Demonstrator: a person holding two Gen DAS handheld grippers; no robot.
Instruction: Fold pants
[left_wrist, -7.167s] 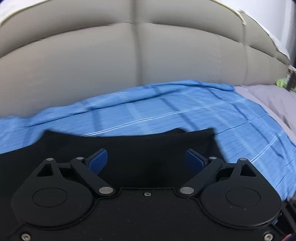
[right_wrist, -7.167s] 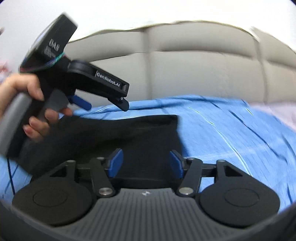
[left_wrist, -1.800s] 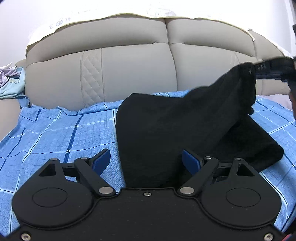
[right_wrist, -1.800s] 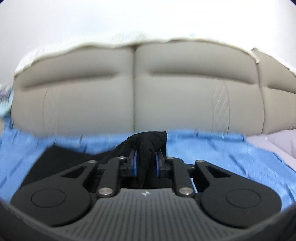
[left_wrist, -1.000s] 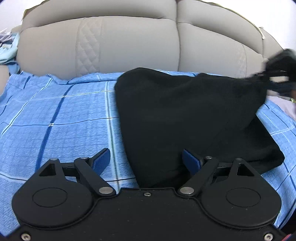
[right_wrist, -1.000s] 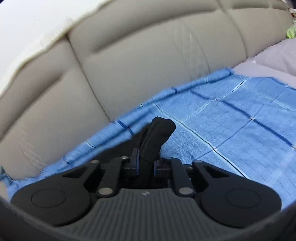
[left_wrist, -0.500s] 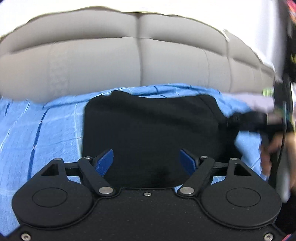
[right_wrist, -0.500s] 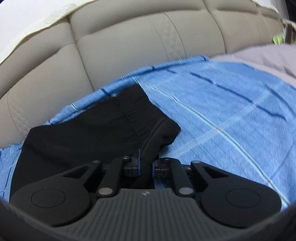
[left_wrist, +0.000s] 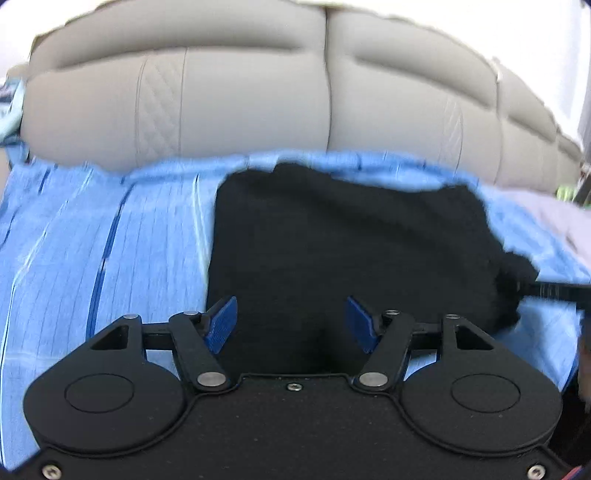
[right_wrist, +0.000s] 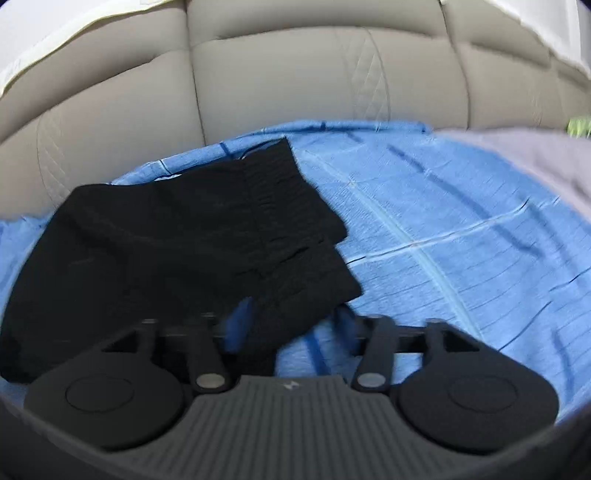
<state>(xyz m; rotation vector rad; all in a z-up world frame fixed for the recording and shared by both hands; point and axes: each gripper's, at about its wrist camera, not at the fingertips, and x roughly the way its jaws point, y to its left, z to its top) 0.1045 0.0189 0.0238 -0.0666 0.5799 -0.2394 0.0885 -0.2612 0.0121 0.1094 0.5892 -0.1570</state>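
Black pants (right_wrist: 177, 251) folded flat on blue checked sheet (right_wrist: 461, 236), near its back edge below beige headboard (right_wrist: 295, 74) | right gripper (right_wrist: 291, 321): jaws just sprung apart, fabric corner lying loose between them, unpinched | left gripper (left_wrist: 291, 321): jaws closing partway, gripping nothing, over pants' near edge

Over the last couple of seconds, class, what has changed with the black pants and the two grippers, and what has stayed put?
The right gripper carried a pinched corner of the black pants across and down onto the blue checked sheet; its jaws have just opened, releasing it. The pants now lie folded flat. The left gripper stays open above them, its jaws having just narrowed. Sheet and beige headboard are unchanged.
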